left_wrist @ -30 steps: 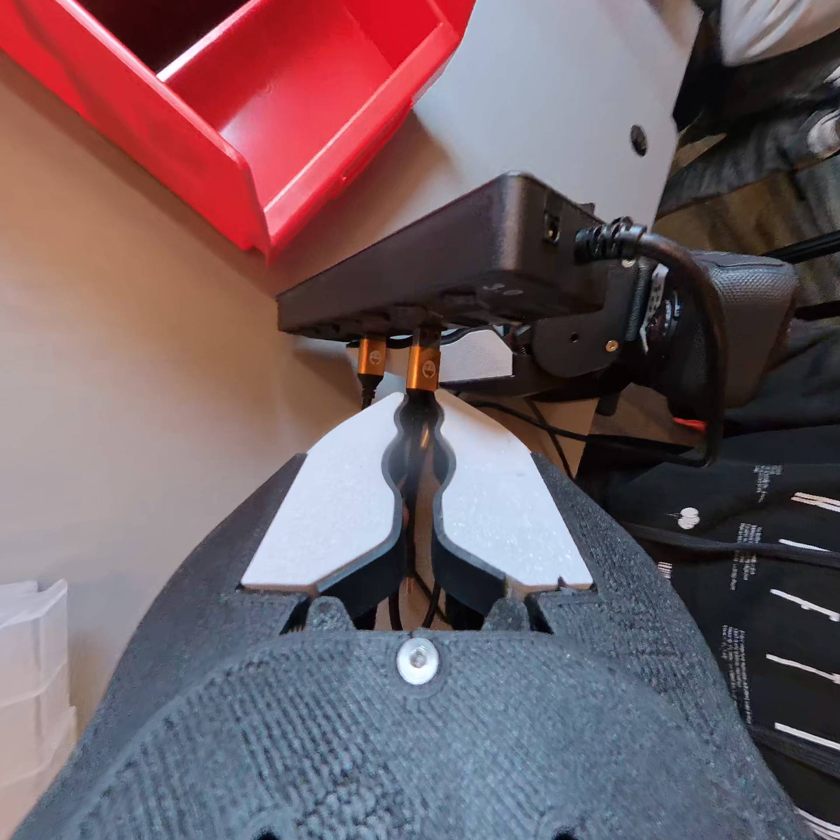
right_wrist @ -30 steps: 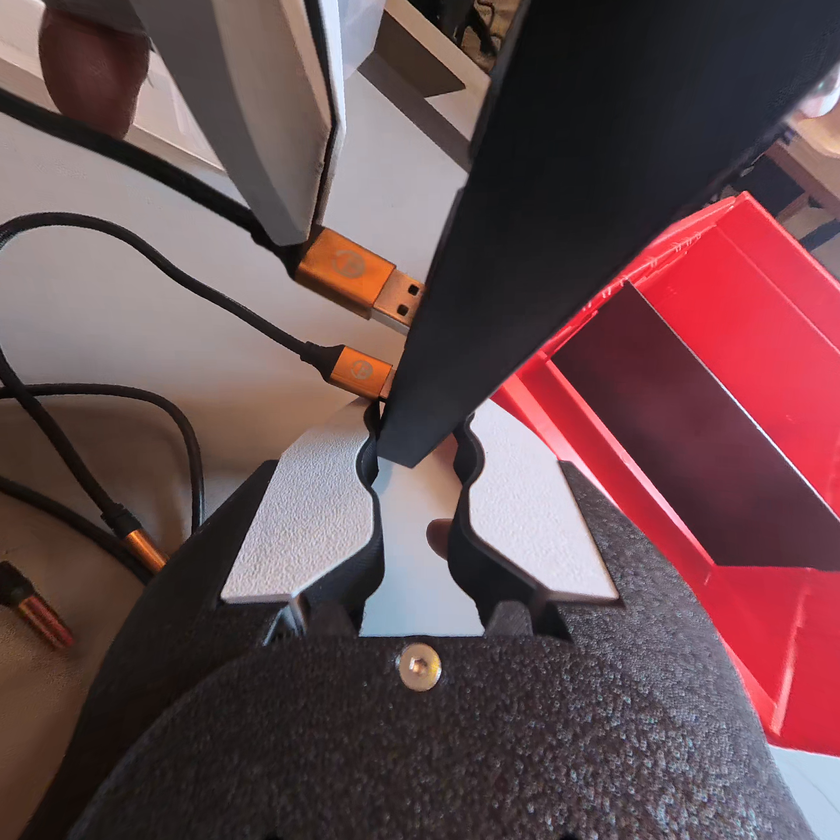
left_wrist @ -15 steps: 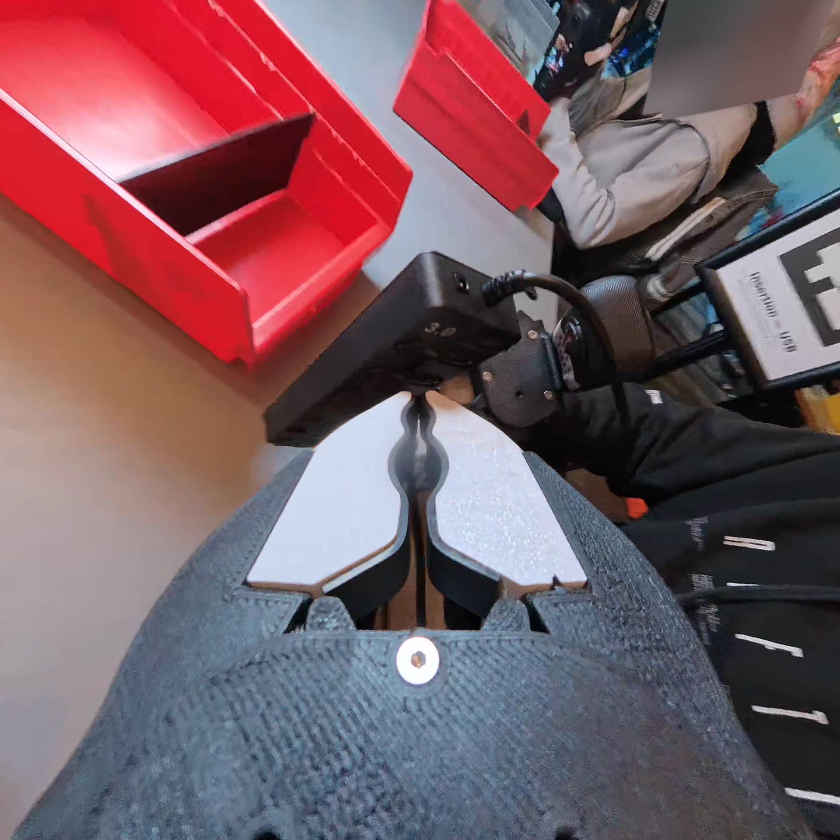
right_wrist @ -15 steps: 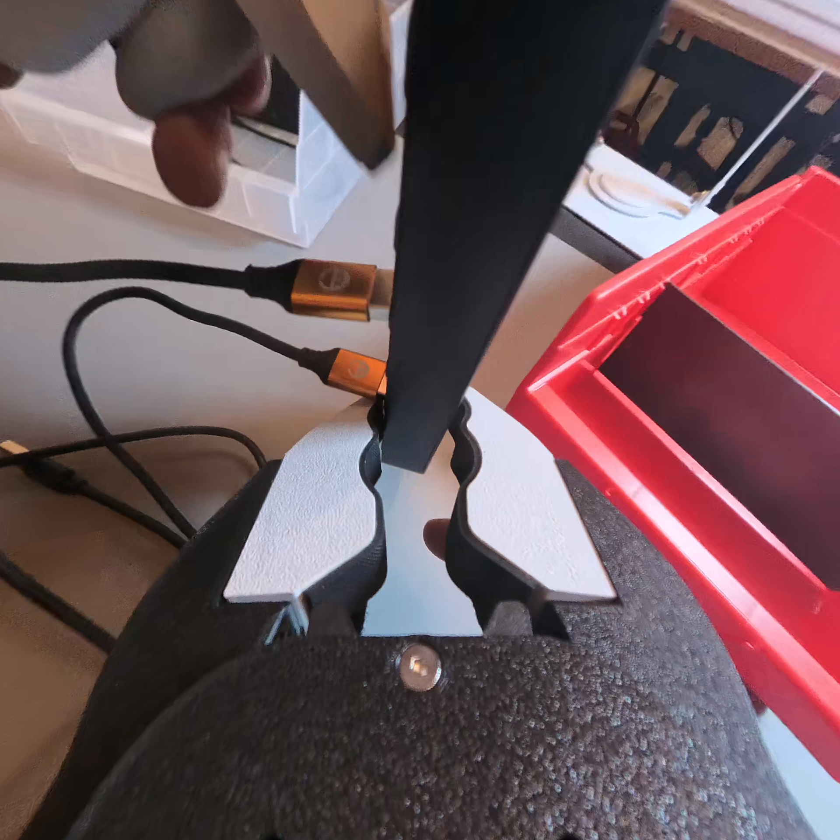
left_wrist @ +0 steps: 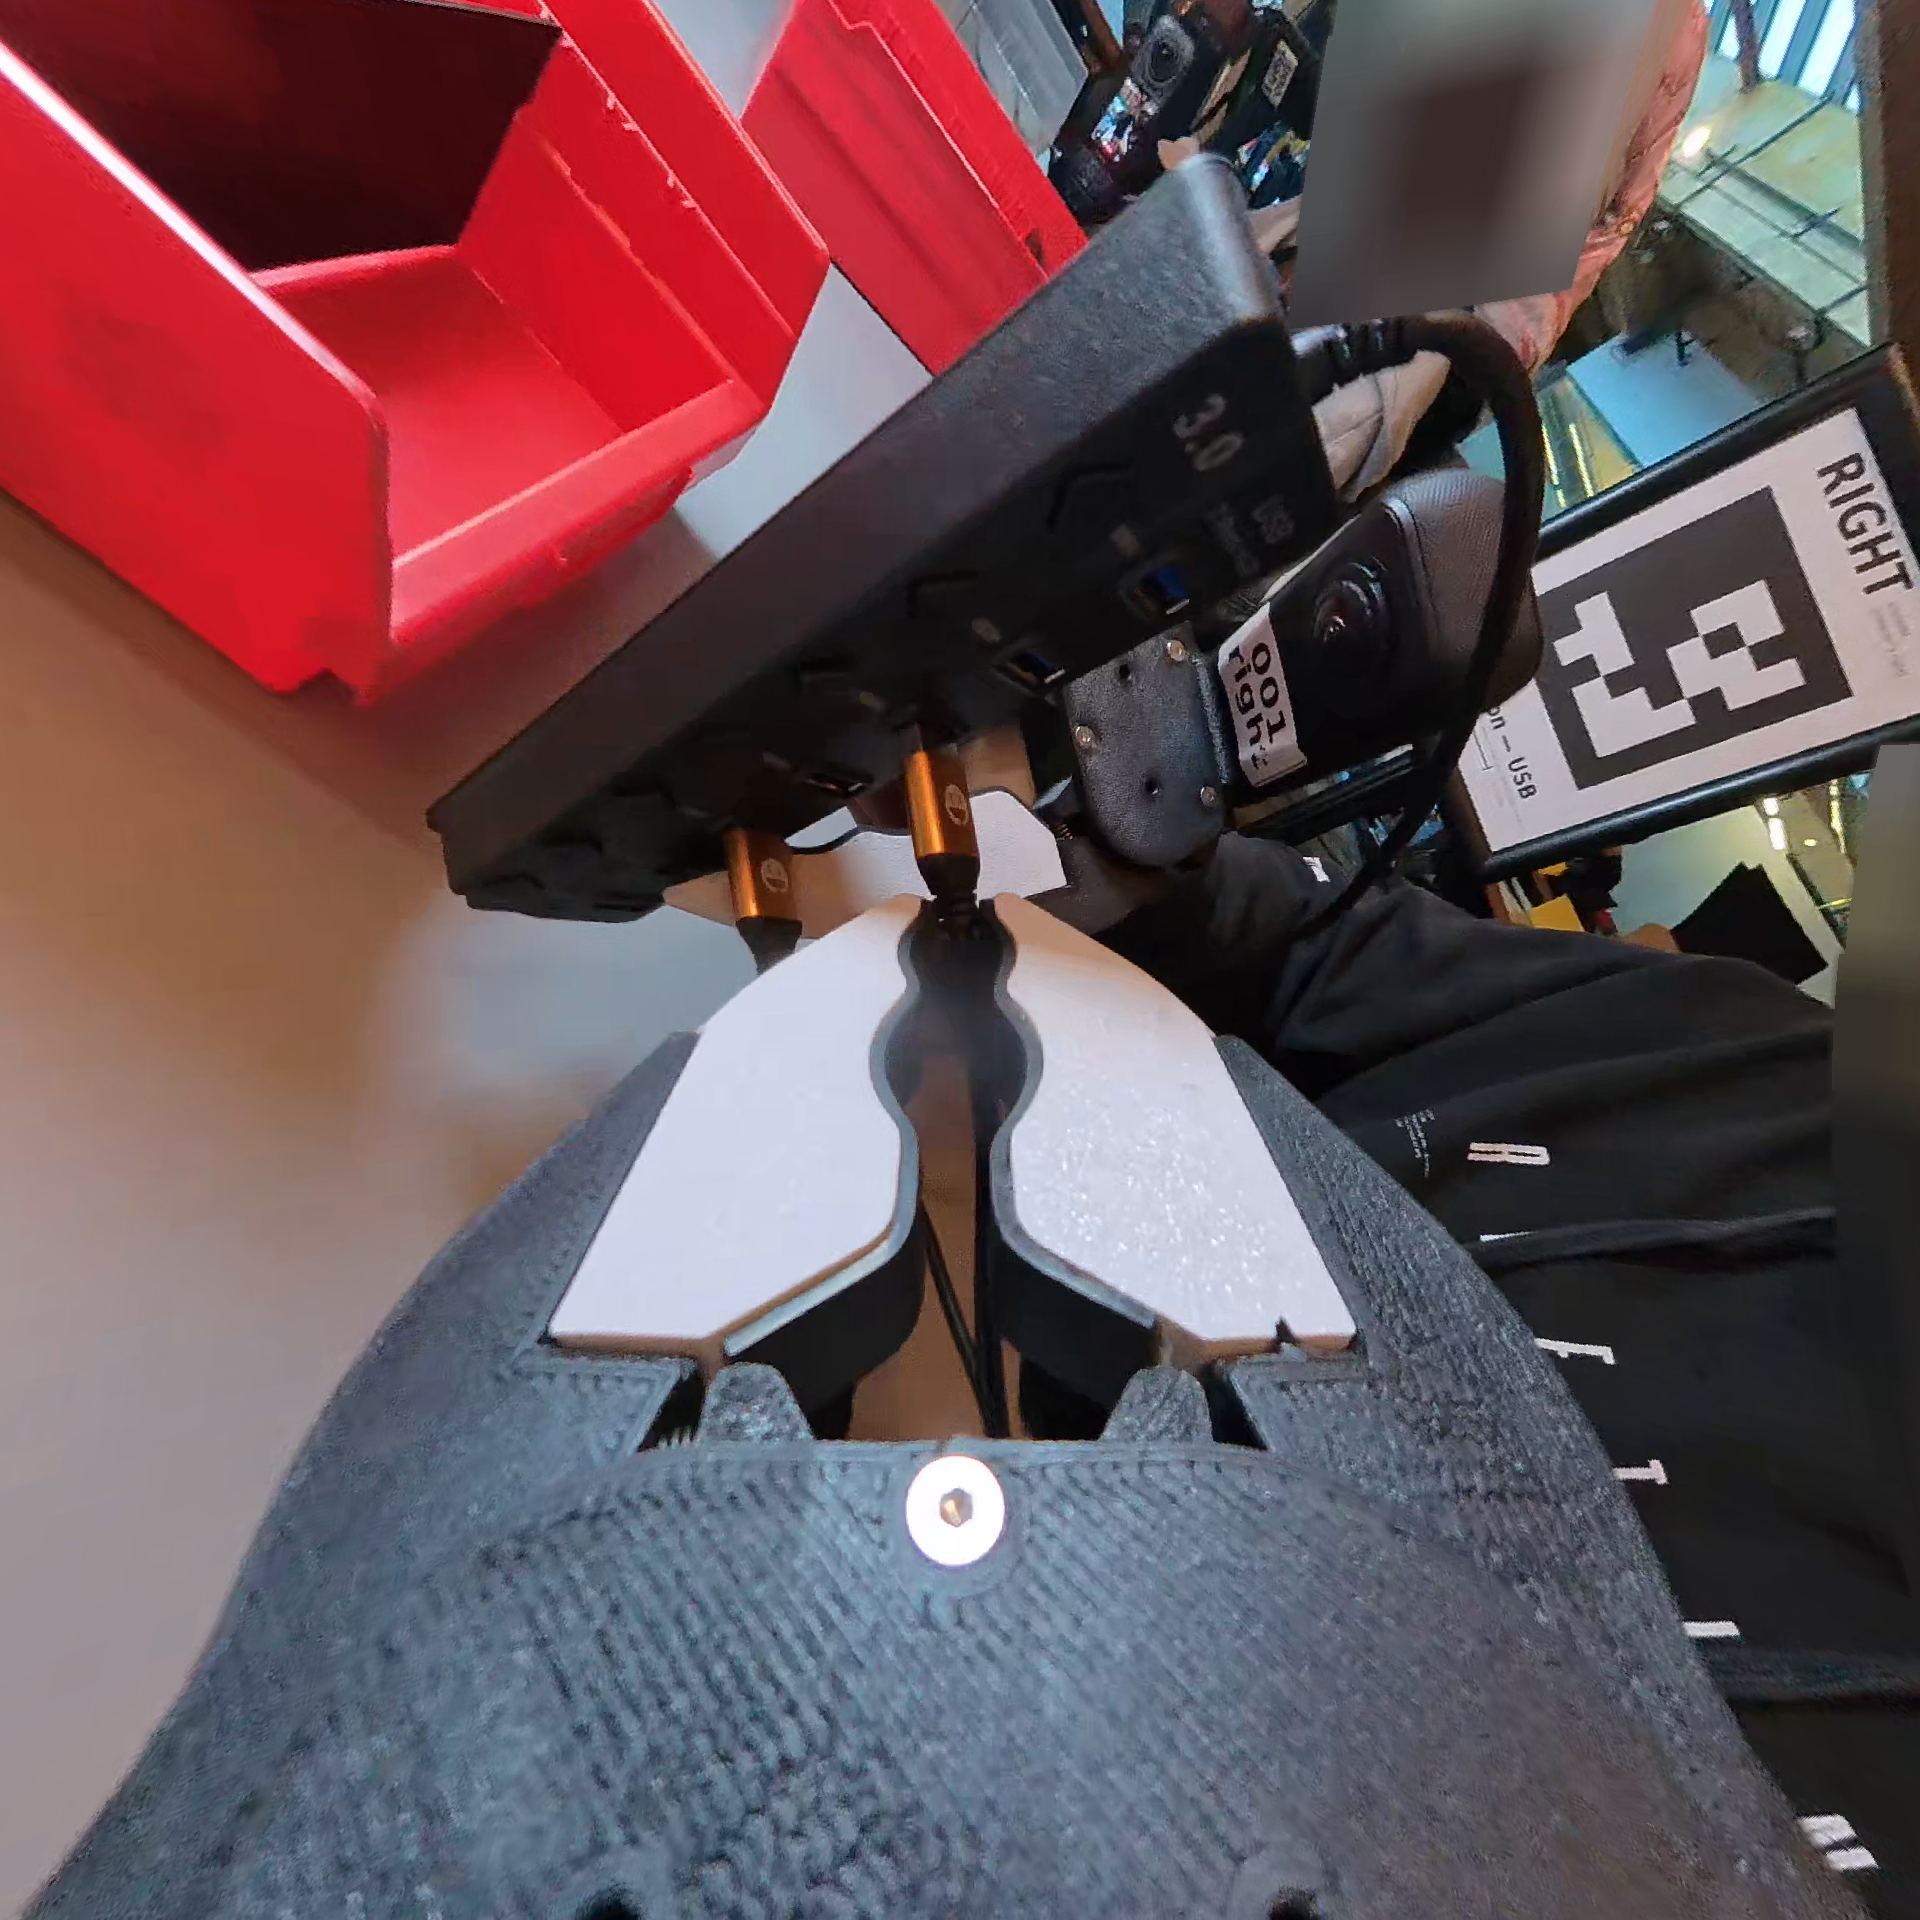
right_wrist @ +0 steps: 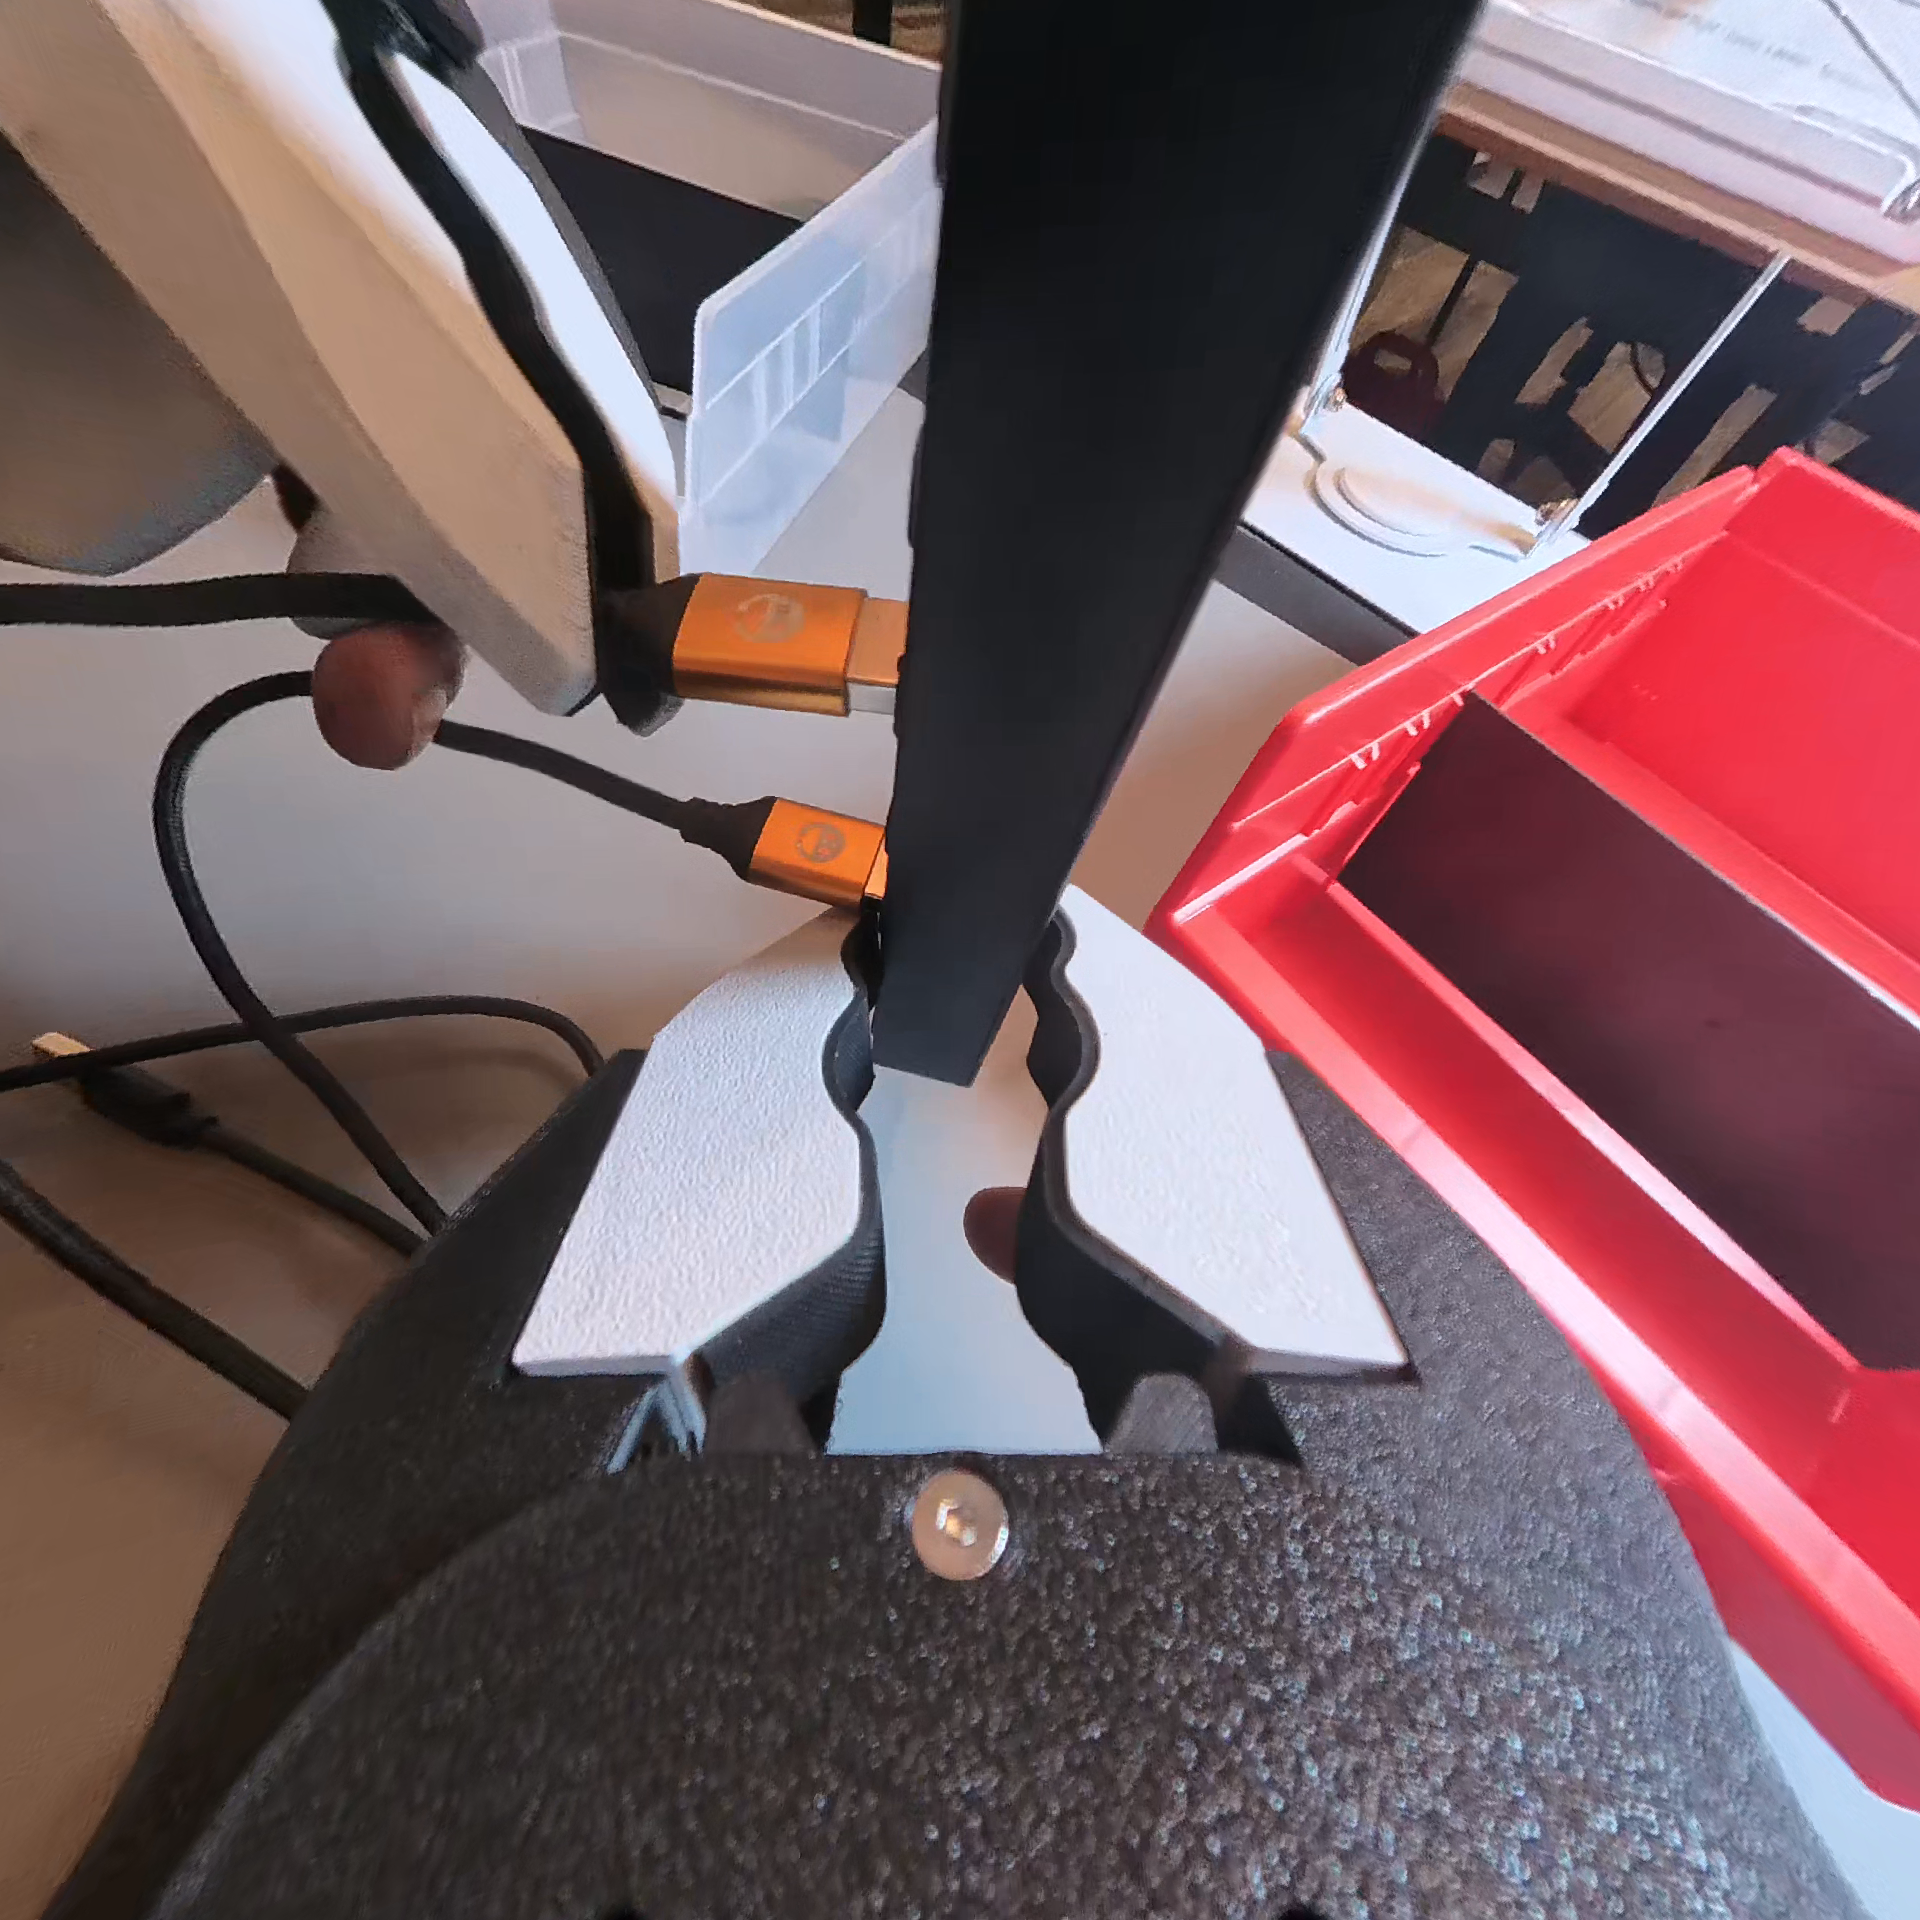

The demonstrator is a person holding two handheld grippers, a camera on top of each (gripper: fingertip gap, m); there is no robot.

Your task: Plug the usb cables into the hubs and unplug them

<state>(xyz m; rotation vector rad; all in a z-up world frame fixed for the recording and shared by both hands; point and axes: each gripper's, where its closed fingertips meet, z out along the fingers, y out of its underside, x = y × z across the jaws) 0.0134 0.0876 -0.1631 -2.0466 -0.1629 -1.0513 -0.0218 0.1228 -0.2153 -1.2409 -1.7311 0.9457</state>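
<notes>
Evidently the plugging step was in hand: the left gripper [left_wrist: 954, 920] pinched the cable just behind 1 orange plug [left_wrist: 938, 817], partly seated in the black hub [left_wrist: 997, 499] at frame centre. The right gripper [right_wrist: 961, 1003] clamped the hub's end. Next, a straight push. Counted: 2 orange plugs, 1 hub, 2 red bins [left_wrist: 343, 343].
</notes>
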